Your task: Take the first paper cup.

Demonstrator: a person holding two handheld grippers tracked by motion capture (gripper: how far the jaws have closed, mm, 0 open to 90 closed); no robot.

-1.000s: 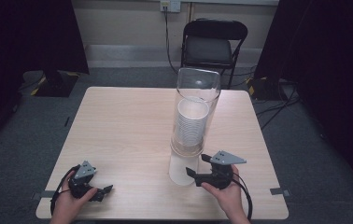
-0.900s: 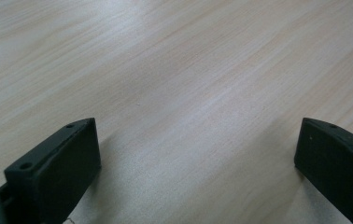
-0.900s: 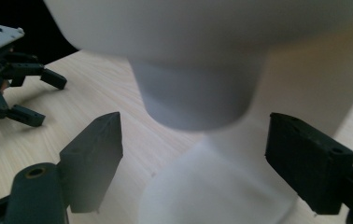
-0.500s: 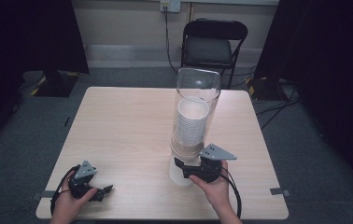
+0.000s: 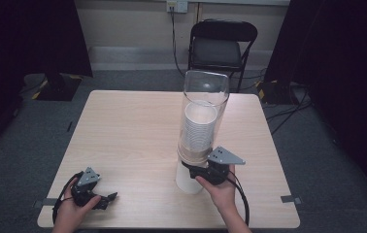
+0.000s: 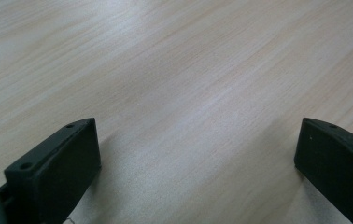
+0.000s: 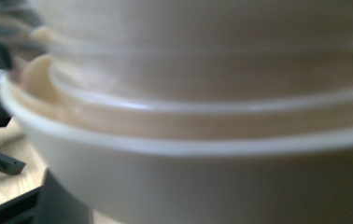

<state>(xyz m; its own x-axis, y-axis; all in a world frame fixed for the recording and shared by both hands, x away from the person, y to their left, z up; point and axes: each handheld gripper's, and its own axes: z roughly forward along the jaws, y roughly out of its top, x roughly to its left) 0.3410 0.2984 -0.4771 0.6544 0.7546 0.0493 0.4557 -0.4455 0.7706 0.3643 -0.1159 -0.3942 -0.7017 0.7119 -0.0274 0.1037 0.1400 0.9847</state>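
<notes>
A tall clear tube [image 5: 206, 92] stands on the wooden table [image 5: 123, 131] with a stack of white cups [image 5: 200, 127] inside. The lowest cup [image 5: 186, 183] sticks out below the tube. My right gripper [image 5: 192, 171] is pressed up against this cup from the right, at its rim. In the right gripper view the cup [image 7: 212, 186] is blurred and very close, and one black finger [image 7: 60, 200] stands beside it at the wide position. My left gripper [image 5: 105, 199] rests near the table's front left corner, open [image 6: 198, 154] over bare wood.
A black folding chair [image 5: 220, 43] stands behind the table's far edge. Cables [image 5: 288, 111] run on the floor at the right. Dark curtains [image 5: 36, 39] hang at both sides. The table's left half is bare wood.
My right gripper has moved left and forward, from beside the lowest cup to right up against it. The left gripper has stayed still.
</notes>
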